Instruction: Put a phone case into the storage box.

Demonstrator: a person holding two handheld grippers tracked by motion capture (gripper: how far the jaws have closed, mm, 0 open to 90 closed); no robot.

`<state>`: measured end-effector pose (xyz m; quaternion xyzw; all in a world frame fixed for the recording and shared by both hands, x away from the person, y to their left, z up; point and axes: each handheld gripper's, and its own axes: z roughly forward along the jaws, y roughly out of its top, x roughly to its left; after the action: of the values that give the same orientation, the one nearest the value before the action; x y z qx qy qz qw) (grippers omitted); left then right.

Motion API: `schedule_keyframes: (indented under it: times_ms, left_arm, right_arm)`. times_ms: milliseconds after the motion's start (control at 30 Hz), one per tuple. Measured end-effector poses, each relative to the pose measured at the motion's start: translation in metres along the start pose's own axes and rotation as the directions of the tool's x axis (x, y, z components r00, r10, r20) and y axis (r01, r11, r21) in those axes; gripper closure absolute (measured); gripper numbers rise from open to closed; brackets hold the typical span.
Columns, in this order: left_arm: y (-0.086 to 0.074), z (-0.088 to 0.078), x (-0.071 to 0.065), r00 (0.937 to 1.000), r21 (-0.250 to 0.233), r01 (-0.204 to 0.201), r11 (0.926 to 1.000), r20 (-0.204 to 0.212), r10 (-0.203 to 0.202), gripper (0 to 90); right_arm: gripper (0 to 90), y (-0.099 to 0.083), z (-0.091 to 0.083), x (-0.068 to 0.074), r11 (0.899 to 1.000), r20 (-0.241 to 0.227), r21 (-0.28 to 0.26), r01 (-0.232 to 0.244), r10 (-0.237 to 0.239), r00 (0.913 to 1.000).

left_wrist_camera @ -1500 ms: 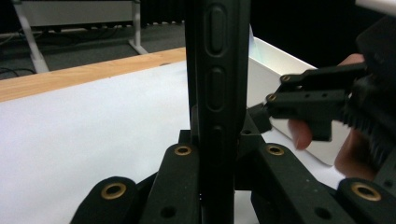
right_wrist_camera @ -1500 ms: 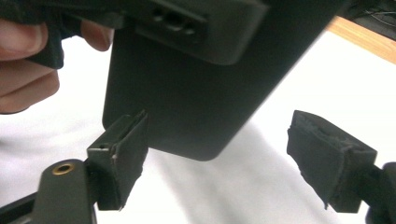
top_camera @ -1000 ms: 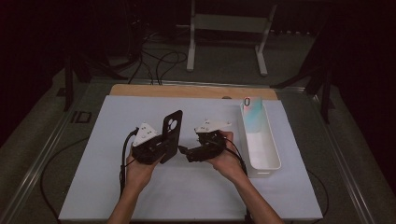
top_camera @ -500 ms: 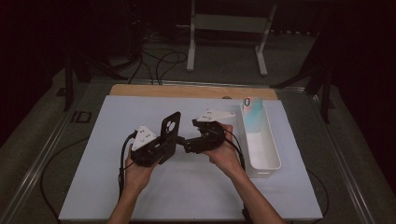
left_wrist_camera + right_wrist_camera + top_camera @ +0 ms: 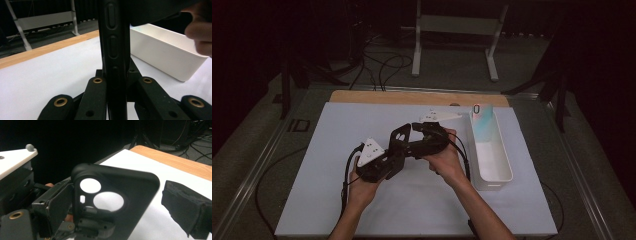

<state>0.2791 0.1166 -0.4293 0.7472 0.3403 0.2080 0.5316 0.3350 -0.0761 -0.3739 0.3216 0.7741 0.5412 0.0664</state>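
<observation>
Nearest the person, the left tongs (image 5: 398,150) are clamped on a black phone case (image 5: 401,141), holding it edge-up above the white tabletop (image 5: 337,130); in the left gripper view the case (image 5: 113,50) stands upright between the two jaws, its side buttons facing the camera. So the pick-up looks done and the case is off the tabletop, carried in the air near the middle of it.

Just beyond, the right tongs (image 5: 412,148) meet the case from the other side. In the right gripper view the case's camera cut-outs (image 5: 100,195) sit in front, and one padded fingertip (image 5: 185,207) stands clear to the side, so these jaws are apart and not gripping yet. A handover or a two-handed hold seems to be the step under way, not finished.

Farther right lies a white bin (image 5: 492,165) with a pale blue phone (image 5: 481,122) standing at its far end. Fitting or placing the case, I judge, is still ahead.
</observation>
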Motion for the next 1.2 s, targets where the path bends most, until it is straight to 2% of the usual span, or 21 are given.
schedule_keyframes:
  times_ms: [67,233,467,600,833,867,933,967,1000,1033,1133,1200]
  left_arm:
    - [0.0,0.001,-0.002,1.0,-0.001,-0.003,1.0,0.009,0.003,83.4]
    - [-0.001,0.001,-0.004,0.9999,-0.006,-0.017,0.9998,0.0,0.017,83.5]
    - [0.0,0.0,-0.006,0.9996,-0.027,-0.029,0.9992,0.005,0.029,83.5]
    - [-0.001,0.001,-0.006,0.9998,-0.02,-0.017,0.9997,0.014,0.017,83.3]
    - [-0.002,0.003,-0.005,0.9996,-0.004,-0.006,1.0,0.029,0.007,82.1]
    - [-0.002,0.003,-0.004,0.9996,-0.003,-0.006,1.0,0.028,0.006,80.8]
    - [-0.002,0.003,-0.004,0.9995,-0.001,-0.004,1.0,0.032,0.004,71.2]
    - [-0.002,0.003,-0.004,0.9999,0.001,0.002,1.0,0.016,-0.002,59.7]
    - [-0.002,0.003,-0.003,0.9999,0.001,0.005,1.0,0.014,-0.005,59.7]
    - [-0.003,0.002,-0.002,0.9997,0.005,0.015,0.9999,0.02,-0.015,56.6]
    - [-0.007,0.0,0.001,0.9997,0.015,0.025,0.9996,0.0,-0.025,42.7]
    - [-0.01,-0.003,0.005,0.9994,0.01,0.036,0.9993,0.004,-0.036,38.9]
  right_arm:
    - [9.8,0.0,0.001,0.0,1.0,-0.011,0.008,-0.017,0.017,0.9998]
    - [9.5,-0.001,0.004,-0.001,0.999,-0.016,0.009,-0.041,0.041,0.999]
    - [9.8,-0.003,0.007,-0.002,0.996,-0.053,0.006,-0.087,0.087,0.9947]
    - [11.8,-0.004,0.007,-0.001,0.996,-0.033,0.009,-0.091,0.091,0.9953]
    - [13.6,-0.005,0.006,0.003,0.999,0.003,0.011,-0.04,0.04,0.9992]
    - [13.7,-0.005,0.007,0.003,0.999,0.007,0.009,-0.036,0.036,0.9993]
    - [13.7,-0.005,0.007,0.004,0.999,0.013,0.01,-0.032,0.032,0.9994]
    - [13.8,-0.005,0.006,0.004,1.0,0.023,0.01,-0.022,0.021,0.9995]
    - [13.8,-0.005,0.006,0.004,1.0,0.023,0.01,-0.022,0.021,0.9995]
    - [13.7,-0.005,0.006,0.004,1.0,0.029,0.009,-0.017,0.017,0.9994]
    - [13.7,-0.006,0.005,0.003,1.0,0.046,0.019,-0.005,0.004,0.9989]
    - [13.7,-0.006,0.005,0.003,1.0,0.055,0.022,-0.003,0.001,0.9985]
